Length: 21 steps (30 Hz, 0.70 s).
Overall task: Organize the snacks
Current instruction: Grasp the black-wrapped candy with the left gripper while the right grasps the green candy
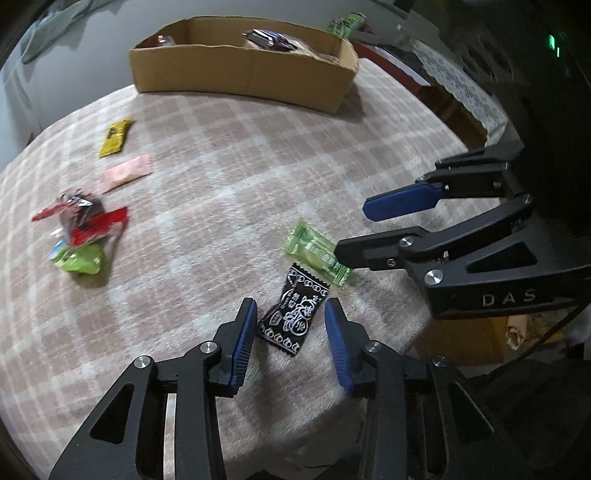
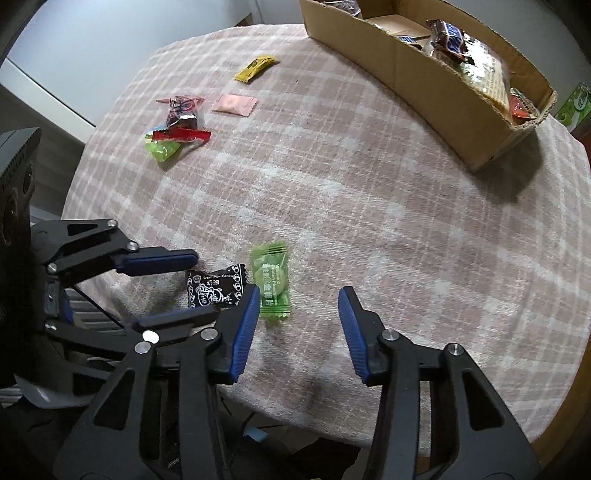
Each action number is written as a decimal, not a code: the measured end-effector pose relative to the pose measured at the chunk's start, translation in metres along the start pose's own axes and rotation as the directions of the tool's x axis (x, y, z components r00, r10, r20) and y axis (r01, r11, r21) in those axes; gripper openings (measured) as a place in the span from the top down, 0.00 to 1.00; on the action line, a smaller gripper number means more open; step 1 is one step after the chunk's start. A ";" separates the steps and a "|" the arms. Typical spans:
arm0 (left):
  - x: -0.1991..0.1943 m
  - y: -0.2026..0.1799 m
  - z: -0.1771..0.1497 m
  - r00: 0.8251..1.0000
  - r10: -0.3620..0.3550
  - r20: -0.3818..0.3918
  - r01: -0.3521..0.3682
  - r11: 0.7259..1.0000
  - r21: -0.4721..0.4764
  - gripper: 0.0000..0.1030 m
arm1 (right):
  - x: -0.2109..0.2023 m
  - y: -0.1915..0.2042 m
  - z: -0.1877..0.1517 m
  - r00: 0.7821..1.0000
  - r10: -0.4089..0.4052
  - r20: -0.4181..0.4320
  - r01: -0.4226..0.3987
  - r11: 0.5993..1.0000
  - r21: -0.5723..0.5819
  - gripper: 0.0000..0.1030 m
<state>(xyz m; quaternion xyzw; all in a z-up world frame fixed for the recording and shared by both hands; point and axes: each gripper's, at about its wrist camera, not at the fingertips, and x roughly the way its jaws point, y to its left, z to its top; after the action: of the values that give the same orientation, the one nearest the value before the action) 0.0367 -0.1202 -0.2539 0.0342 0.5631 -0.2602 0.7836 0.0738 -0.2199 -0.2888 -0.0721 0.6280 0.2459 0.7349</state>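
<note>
A black candy packet with white print lies on the pink checked tablecloth near the table's front edge. My left gripper points down over it, open, a finger on each side and small gaps showing. Beside it lies a light green candy packet. My right gripper stands open above it; the packet lies close by its left finger, far from the other. A cardboard box with several snacks inside sits at the table's far side.
A yellow packet, a pink packet and a small heap of red and green wrappers lie to the left. The table's edge drops off just below both grippers. A green carton stands behind the box.
</note>
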 end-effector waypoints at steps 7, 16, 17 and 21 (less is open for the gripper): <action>0.007 -0.003 0.001 0.999 0.045 0.006 -0.045 0.999 0.005 0.77 | 0.004 0.004 0.001 1.000 0.002 -0.006 -0.002 1.000 -0.014 0.58; 0.003 0.009 -0.003 0.999 0.049 0.017 -0.048 0.998 -0.047 0.78 | 0.017 0.020 0.002 1.000 -0.022 -0.017 0.021 0.998 -0.064 0.64; 0.002 0.010 -0.003 0.999 0.048 0.018 -0.047 0.997 -0.053 0.78 | 0.018 0.022 0.003 0.999 -0.028 -0.017 0.026 0.997 -0.069 0.64; 0.000 0.016 -0.005 0.999 0.041 0.017 -0.040 0.997 -0.073 0.78 | 0.023 0.029 0.007 0.999 -0.053 -0.009 0.052 0.995 -0.091 0.69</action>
<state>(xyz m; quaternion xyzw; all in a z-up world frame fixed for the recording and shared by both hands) 0.0396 -0.1043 -0.2598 0.0145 0.5642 -0.2238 0.7946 0.0694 -0.1855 -0.3040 -0.1231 0.6183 0.2544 0.7334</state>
